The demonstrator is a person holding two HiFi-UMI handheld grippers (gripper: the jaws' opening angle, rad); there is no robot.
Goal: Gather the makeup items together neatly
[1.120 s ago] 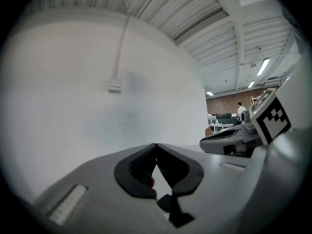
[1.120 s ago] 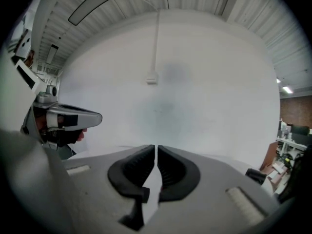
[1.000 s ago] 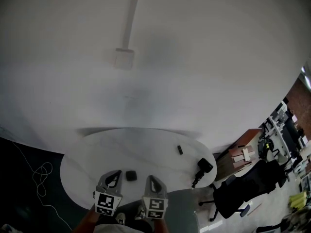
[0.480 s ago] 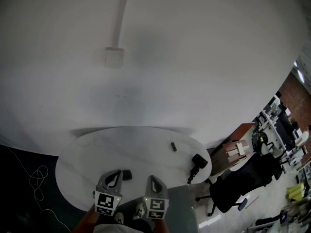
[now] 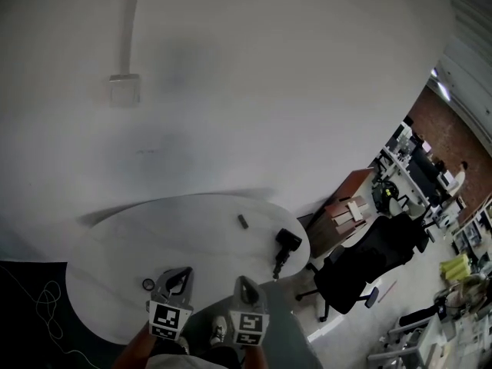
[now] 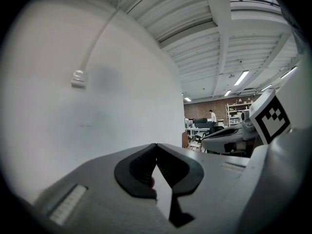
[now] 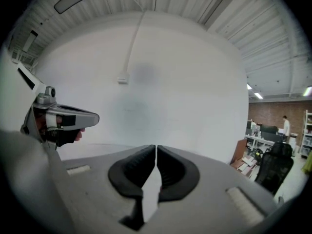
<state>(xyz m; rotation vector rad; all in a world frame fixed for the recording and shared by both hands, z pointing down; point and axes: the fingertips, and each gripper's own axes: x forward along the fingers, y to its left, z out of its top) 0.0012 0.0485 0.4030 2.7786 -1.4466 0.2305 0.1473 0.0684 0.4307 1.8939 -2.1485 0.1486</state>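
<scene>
head view: white oval table [image 5: 192, 229] stands against a plain white wall [image 5: 269, 91]. the makeup items lie scattered on the table, not gathered.
- small dark stick [image 5: 243, 221]: toward the table's far side, right of its middle.
- black blocky item [image 5: 288, 239]: at the table's right end. a slim dark piece [image 5: 278, 267] lies just beside it at the near-right edge. both are too small to tell what kind of makeup they are.
- small round ring-like item [image 5: 147, 284]: on the table's near-left part, well apart from the other three.

left gripper [image 5: 181, 272]: over the table's near edge, just right of the ring-like item; cannot tell whether it touches it. left gripper view: jaws pressed together tip to tip, nothing pinched between the pads.

right gripper [image 5: 239, 280]: at the table's near edge, right of the left one, the two side by side and apart. right gripper view: jaws pressed together as well, only a hairline seam between the pads, nothing held.

both grippers point across the table toward the wall.

beyond the table: a wall box [image 5: 124, 89] with a conduit running up sits above the table's left half. a black office chair [image 5: 361, 264] and a wooden cabinet [image 5: 346, 206] stand past the table's right end.
</scene>
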